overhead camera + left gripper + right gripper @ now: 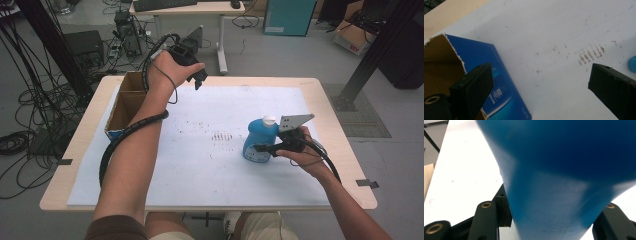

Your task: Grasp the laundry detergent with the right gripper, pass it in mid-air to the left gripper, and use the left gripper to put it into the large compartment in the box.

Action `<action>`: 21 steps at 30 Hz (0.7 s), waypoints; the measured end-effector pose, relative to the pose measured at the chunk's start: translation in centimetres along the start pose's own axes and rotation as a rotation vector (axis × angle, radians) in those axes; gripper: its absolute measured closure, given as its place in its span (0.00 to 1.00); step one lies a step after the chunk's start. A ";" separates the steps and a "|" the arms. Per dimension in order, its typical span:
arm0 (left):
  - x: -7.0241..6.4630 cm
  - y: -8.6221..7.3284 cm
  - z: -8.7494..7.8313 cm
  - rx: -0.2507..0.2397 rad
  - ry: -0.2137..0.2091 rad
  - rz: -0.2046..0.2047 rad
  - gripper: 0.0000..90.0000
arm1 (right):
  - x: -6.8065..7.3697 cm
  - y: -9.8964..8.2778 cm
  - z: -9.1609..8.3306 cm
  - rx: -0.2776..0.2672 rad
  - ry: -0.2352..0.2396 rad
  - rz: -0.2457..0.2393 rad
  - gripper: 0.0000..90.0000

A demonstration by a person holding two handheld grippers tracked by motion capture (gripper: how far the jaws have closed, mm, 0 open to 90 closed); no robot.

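So the right gripper [260, 148] is clamped around a blue bottle [259, 141] with a white cap [269, 119], right-of-centre on the white sheet [200, 170] that covers most of the wooden table [340, 150]. The bottle is standing roughly upright, tipped a little. In the right gripper view the blue body [564, 170] sits squeezed between both jaws, pressed against them on each side.

The left gripper [199, 75] is up near the far edge of the table, held off the surface, jaws spread wide with nothing between them. In the left gripper view there's just bare sheet [544, 50] between the two black jaws.

The open cardboard box [125, 102] with blue printed sides sits at the far-left corner, along the table's left edge. The left forearm passes just beside it, and in the left gripper view its torn rim [454, 48] is right next to one jaw.

Room-wise: the middle of the sheet is wide open apart from some brownish scuff marks [222, 136], and the near half is open as well. The bottle is well apart from the box and sits in from the right edge, with a strip of sheet and bare wood beyond it.
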State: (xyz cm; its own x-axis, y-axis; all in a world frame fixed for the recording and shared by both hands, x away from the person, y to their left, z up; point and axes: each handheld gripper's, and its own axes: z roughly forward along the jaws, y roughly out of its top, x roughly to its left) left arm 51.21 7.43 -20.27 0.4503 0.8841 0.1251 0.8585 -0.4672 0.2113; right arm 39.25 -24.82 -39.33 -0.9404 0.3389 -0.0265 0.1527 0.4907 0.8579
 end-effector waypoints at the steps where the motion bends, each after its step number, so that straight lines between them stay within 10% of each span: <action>1: 0.1 0.0 0.0 0.003 0.001 0.005 0.07 | 0.0 0.0 0.0 0.001 -0.001 0.001 0.50; 21: 0.6 -0.4 -3.5 -0.047 -0.042 0.159 0.07 | 0.4 4.9 -0.9 0.024 -0.010 0.056 0.50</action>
State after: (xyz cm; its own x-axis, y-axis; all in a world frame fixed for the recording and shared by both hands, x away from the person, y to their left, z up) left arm 50.29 8.14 -16.88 0.5905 0.7980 0.1206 0.7635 -0.6008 0.2370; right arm 39.36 -22.99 -34.68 -0.9271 0.3745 0.0154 0.2118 0.4896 0.8458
